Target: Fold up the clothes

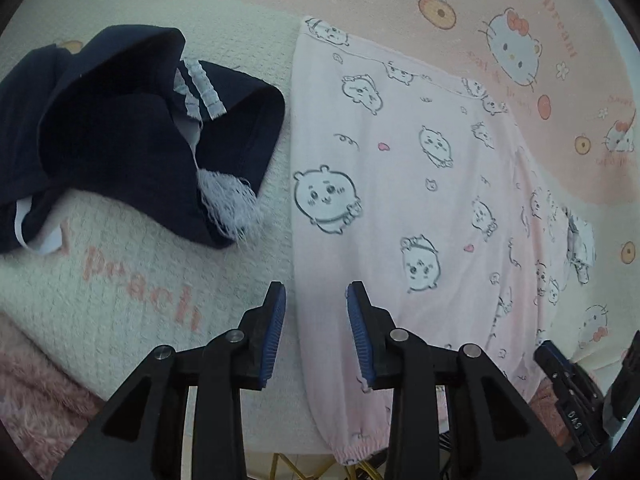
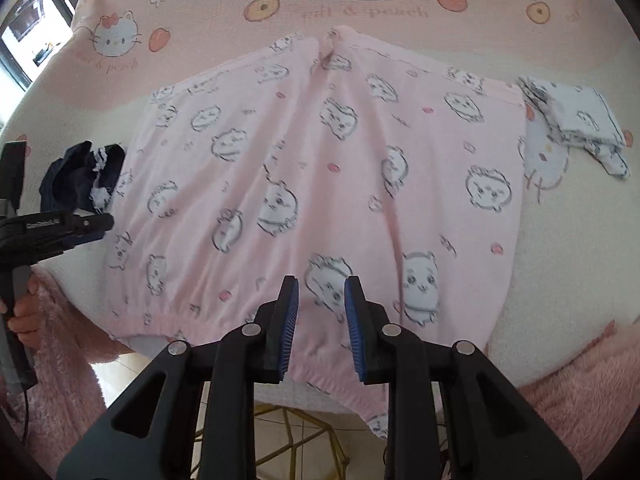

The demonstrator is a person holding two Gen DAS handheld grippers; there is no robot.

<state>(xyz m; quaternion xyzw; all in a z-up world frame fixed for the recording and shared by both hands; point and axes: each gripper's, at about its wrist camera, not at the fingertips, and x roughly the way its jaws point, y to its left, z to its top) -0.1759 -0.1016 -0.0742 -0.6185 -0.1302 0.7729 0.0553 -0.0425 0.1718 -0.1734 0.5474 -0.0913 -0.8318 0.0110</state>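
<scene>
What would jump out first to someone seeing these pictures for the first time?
The pink pajama pants printed with cartoon faces, spread flat across the middle of the Hello Kitty blanket. Next, the crumpled navy garment with white lace trim, lying to their left. A small folded white printed piece sits at the pants' far right corner.

L gripper (image 1: 316, 300): pointing steeply down, jaws apart, nothing between pads. R gripper (image 2: 321, 294): same pose, jaws apart, empty. Hand (image 2: 20, 312) w/ fuzzy sleeve grips L handle.
</scene>
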